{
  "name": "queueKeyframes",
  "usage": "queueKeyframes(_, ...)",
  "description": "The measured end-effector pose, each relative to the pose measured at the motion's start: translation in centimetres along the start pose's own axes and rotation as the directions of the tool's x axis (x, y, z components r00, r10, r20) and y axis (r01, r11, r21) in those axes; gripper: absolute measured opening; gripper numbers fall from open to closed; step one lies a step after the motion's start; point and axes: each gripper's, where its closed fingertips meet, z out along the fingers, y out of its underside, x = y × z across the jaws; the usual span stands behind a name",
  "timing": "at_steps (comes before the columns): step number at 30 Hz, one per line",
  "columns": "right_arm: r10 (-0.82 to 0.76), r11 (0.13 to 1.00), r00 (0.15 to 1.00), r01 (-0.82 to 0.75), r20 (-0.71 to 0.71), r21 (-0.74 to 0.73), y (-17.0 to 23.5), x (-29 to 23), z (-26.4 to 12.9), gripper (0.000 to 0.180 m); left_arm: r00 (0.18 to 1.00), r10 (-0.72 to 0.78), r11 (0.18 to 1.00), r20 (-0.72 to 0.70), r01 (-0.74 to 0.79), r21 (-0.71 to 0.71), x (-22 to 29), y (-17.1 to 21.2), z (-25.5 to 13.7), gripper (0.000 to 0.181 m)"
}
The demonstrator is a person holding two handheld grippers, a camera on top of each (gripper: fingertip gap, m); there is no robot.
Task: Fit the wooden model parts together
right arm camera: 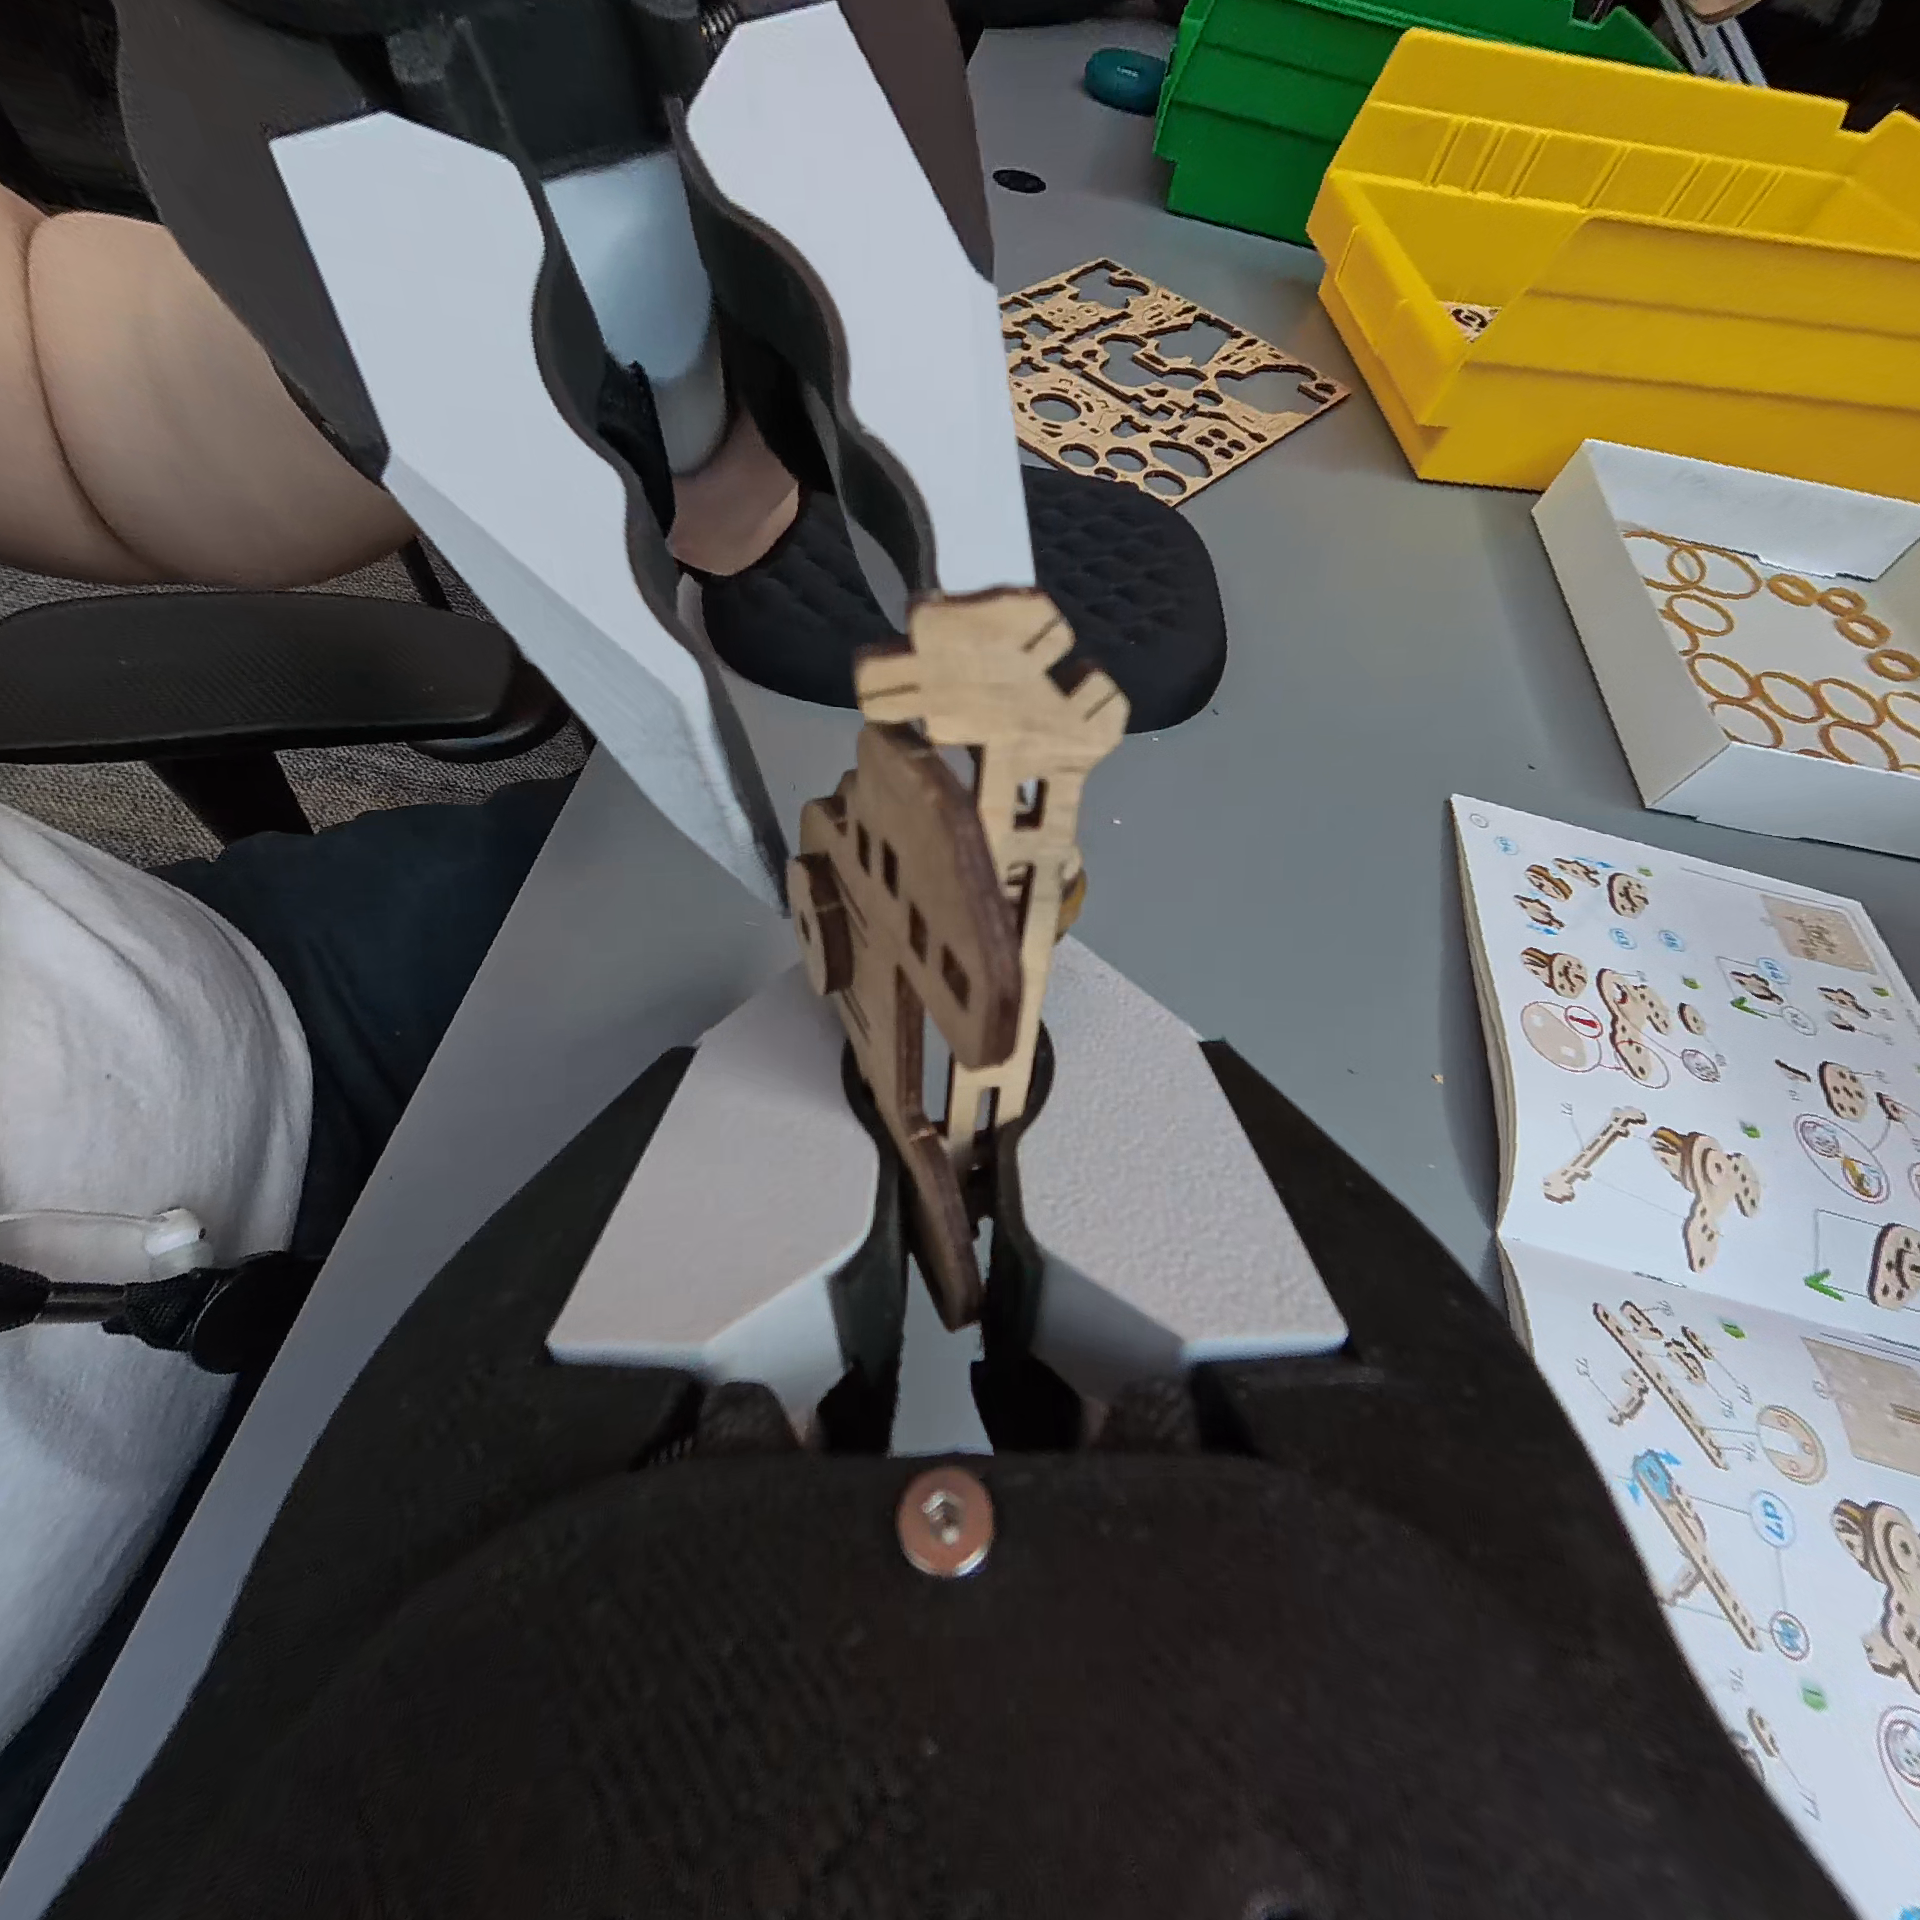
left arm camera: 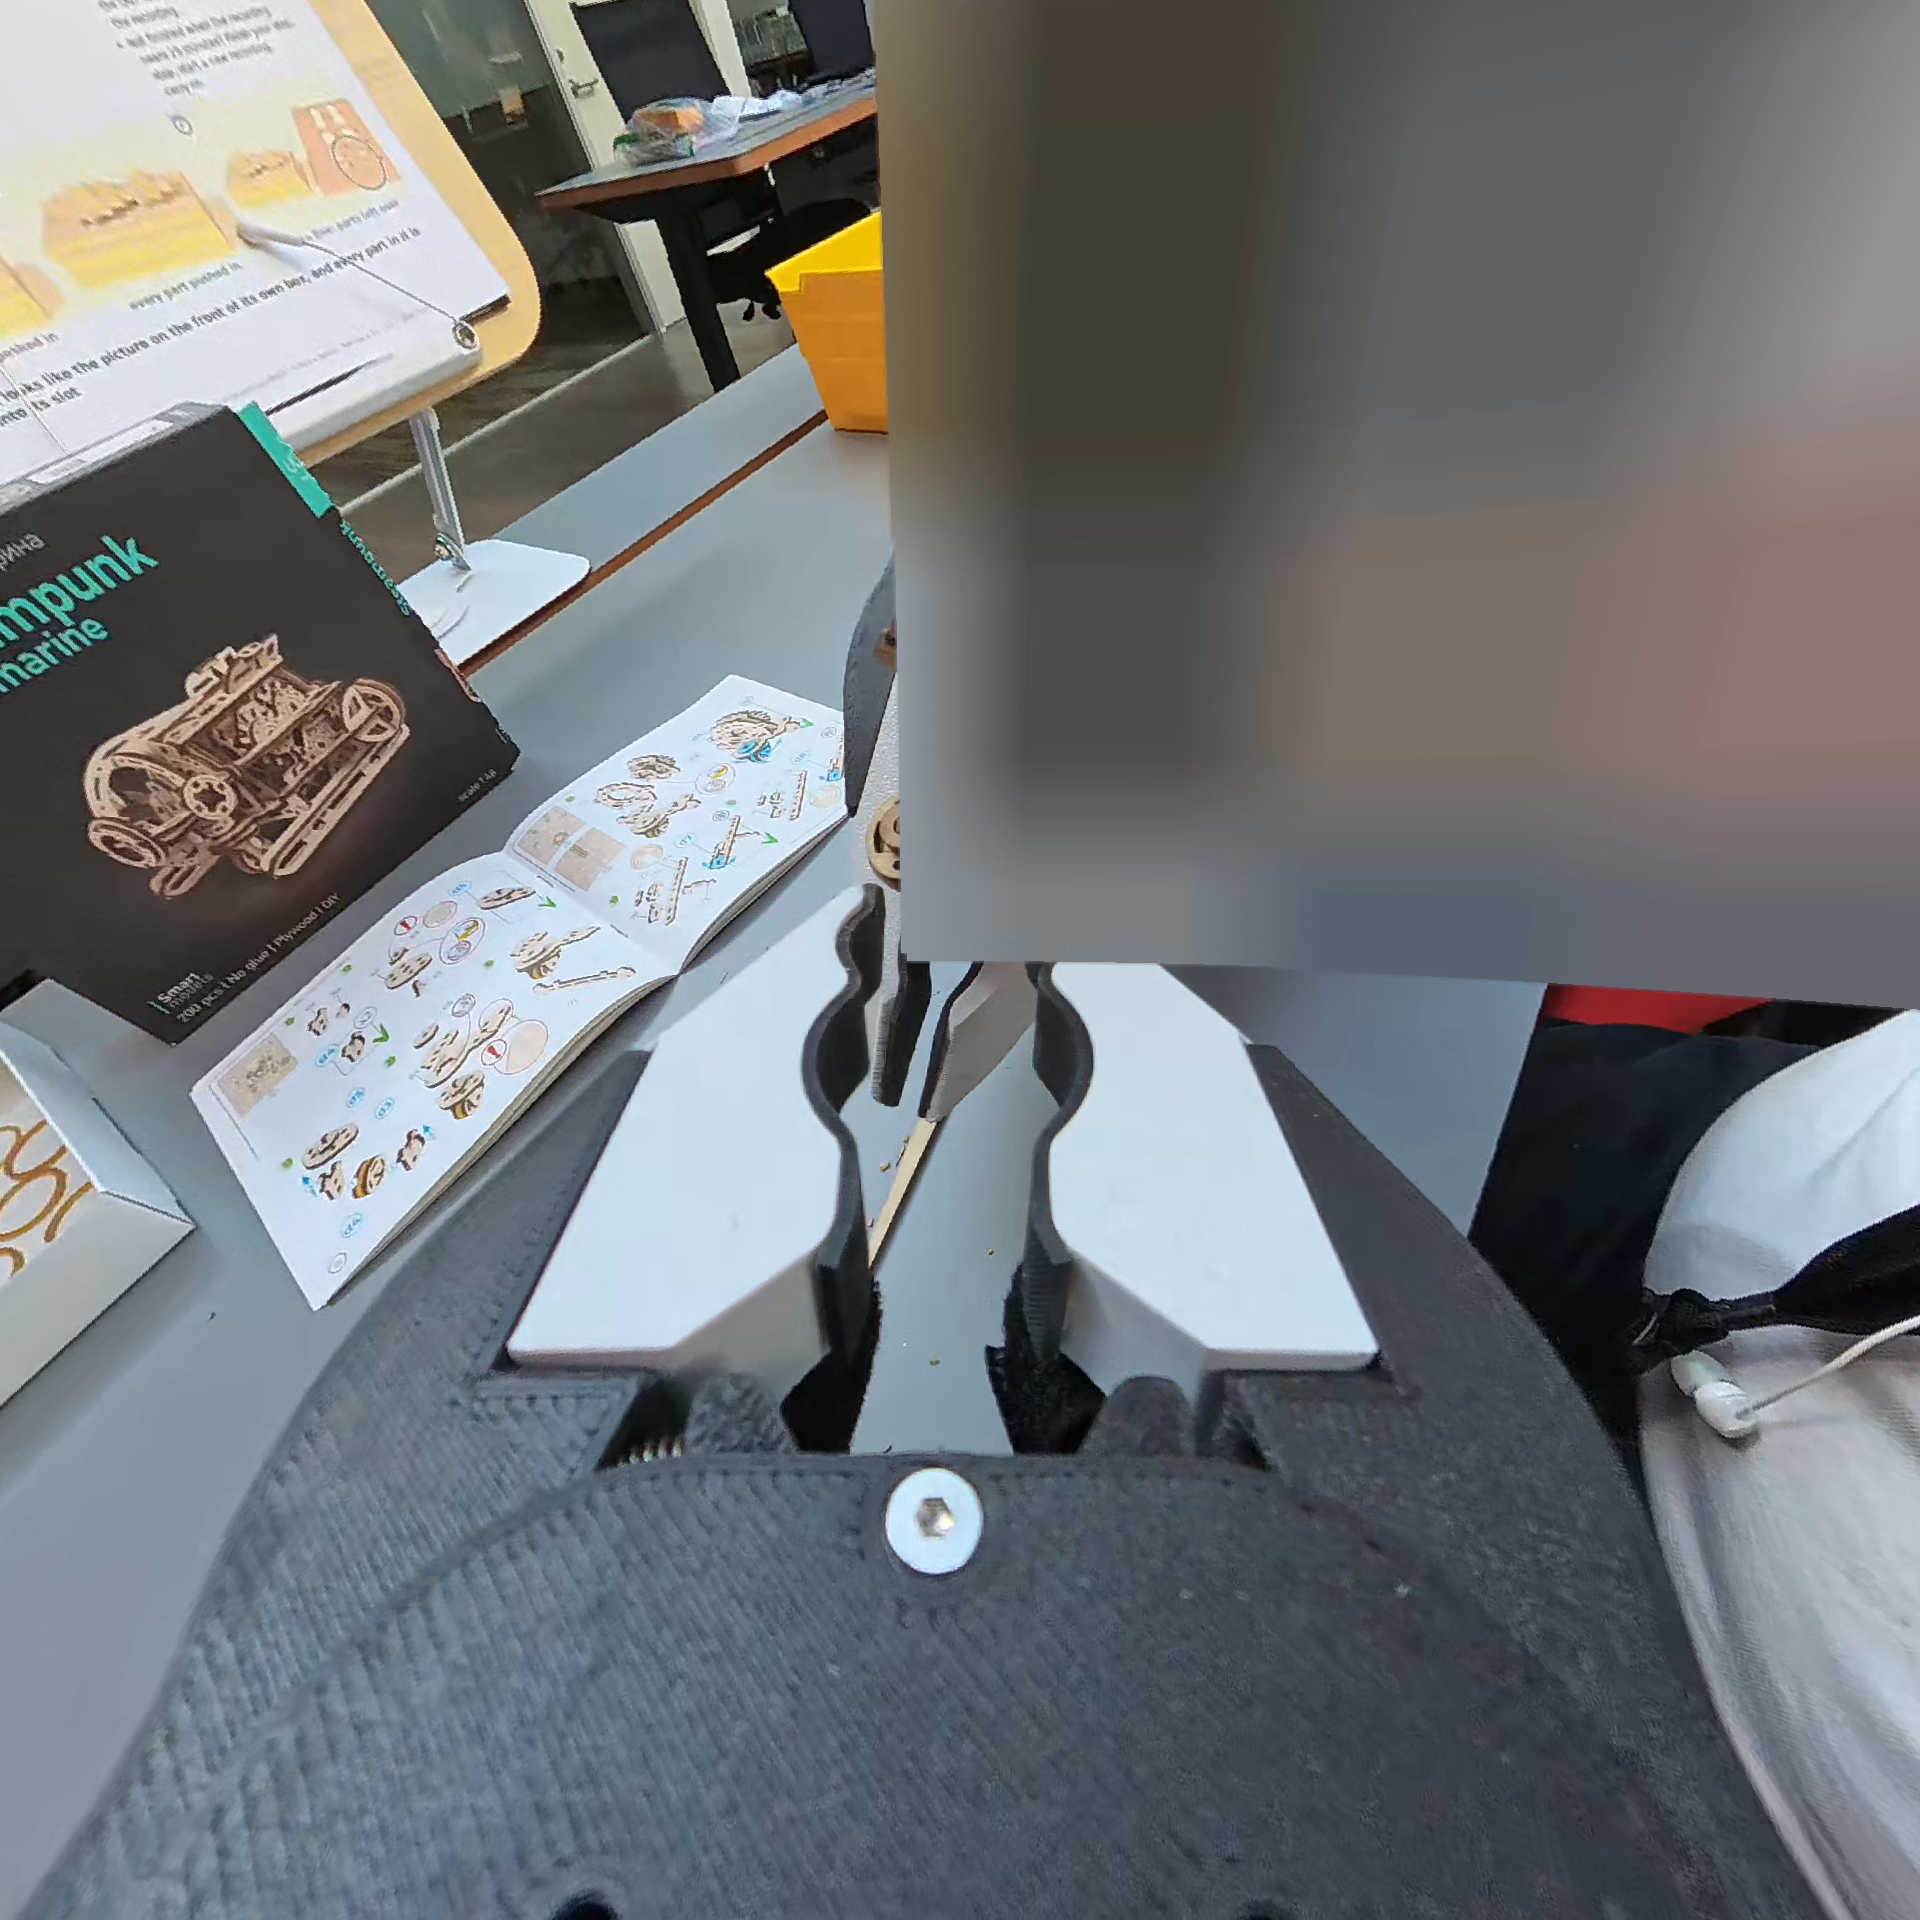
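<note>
The wooden assembly [right arm camera: 920, 956] is held upright above the grey bench [right arm camera: 1351, 665] in the right gripper [right arm camera: 940, 1164], whose jaws are closed narrowly on its lower end. It is made of flat plywood pieces slotted together, with a notched cross-shaped piece [right arm camera: 987, 670] at the top. The left gripper [right arm camera: 862, 748] is seen from the right wrist view coming in from above and to the left, its two white fingers [right arm camera: 499, 436] angled down toward the assembly; one fingertip is touching or just beside the cross-shaped piece, the other is just beside the assembly's left edge. From the left wrist view its jaws are seen partly open, with a gap between the pads; whether the assembly is gripped by them cannot be told, since most of what lies ahead is covered by a blurred patch. A thin wooden strip [left arm camera: 902, 1179] is seen on the bench between the left fingers. An open instruction booklet [right arm camera: 1704, 1195] lies on the bench to the right of the assembly, a punched-out plywood sheet [right arm camera: 1164, 384] lies beyond it, and yellow bins [right arm camera: 1621, 312] and a white box lid [right arm camera: 1745, 623] are placed farther right. A dark kit box [left arm camera: 229, 717] is stood beside the booklet in the left wrist view.
</note>
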Motion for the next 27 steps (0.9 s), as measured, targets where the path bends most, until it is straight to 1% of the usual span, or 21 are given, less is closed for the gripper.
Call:
queueKeyframes(5,0.03,0.998,0.999,-0.032,0.041,0.049,-0.6,-0.4,-0.2,0.007,0.998,-0.054,0.997,-0.04,0.056,0.046,0.0,-0.6,0.2,0.029)
queueKeyframes(8,0.022,0.998,0.999,-0.024,0.037,0.066,-0.9,-0.5,-0.2,0.007,0.994,-0.091,0.991,-0.06,0.096,0.092,0.0,-1.2,0.4,0.042)
queueKeyframes(11,-0.046,0.994,0.999,0.045,0.007,0.099,-1.5,-0.6,-0.3,0.007,0.99,-0.109,0.987,-0.091,0.118,0.107,0.3,-1.4,0.7,0.038)
queueKeyframes(13,-0.087,0.99,0.996,0.09,-0.025,0.11,-1.7,-0.5,-0.4,0.006,0.99,-0.086,0.989,-0.112,0.098,0.115,0.8,-1.5,0.9,0.036)
queueKeyframes(17,-0.15,0.981,0.988,0.155,-0.046,0.117,-1.7,-0.5,-0.4,0.008,0.997,0.043,0.992,-0.058,-0.036,0.119,1.0,-1.6,0.8,0.033)
queueKeyframes(20,-0.203,0.973,0.978,0.207,-0.052,0.097,-1.4,-0.6,-0.4,0.026,0.994,0.095,0.989,-0.047,-0.089,0.118,1.1,-1.9,0.4,0.032)
queueKeyframes(23,-0.234,0.964,0.972,0.235,-0.022,0.121,-1.7,-1.1,-0.8,0.029,0.991,0.132,0.986,-0.028,-0.128,0.111,0.9,-2.0,-0.1,0.032)
queueKeyframes(24,-0.247,0.961,0.969,0.246,-0.01,0.128,-1.8,-1.4,-1.0,0.036,0.988,0.152,0.983,-0.008,-0.151,0.106,0.6,-1.9,-0.3,0.032)
queueKeyframes(25,-0.262,0.956,0.965,0.26,0.003,0.137,-2.0,-1.6,-1.3,0.049,0.985,0.174,0.98,0.004,-0.174,0.099,0.5,-1.9,-0.4,0.032)
queueKeyframes(26,-0.274,0.95,0.962,0.268,0.013,0.163,-2.4,-1.8,-1.8,0.056,0.982,0.191,0.978,0.012,-0.191,0.089,0.3,-1.7,-0.6,0.032)
queueKeyframes(27,-0.287,0.938,0.958,0.277,0.016,0.207,-3.1,-2.1,-2.5,0.058,0.979,0.201,0.976,0.024,-0.202,0.079,0.1,-1.5,-0.7,0.032)
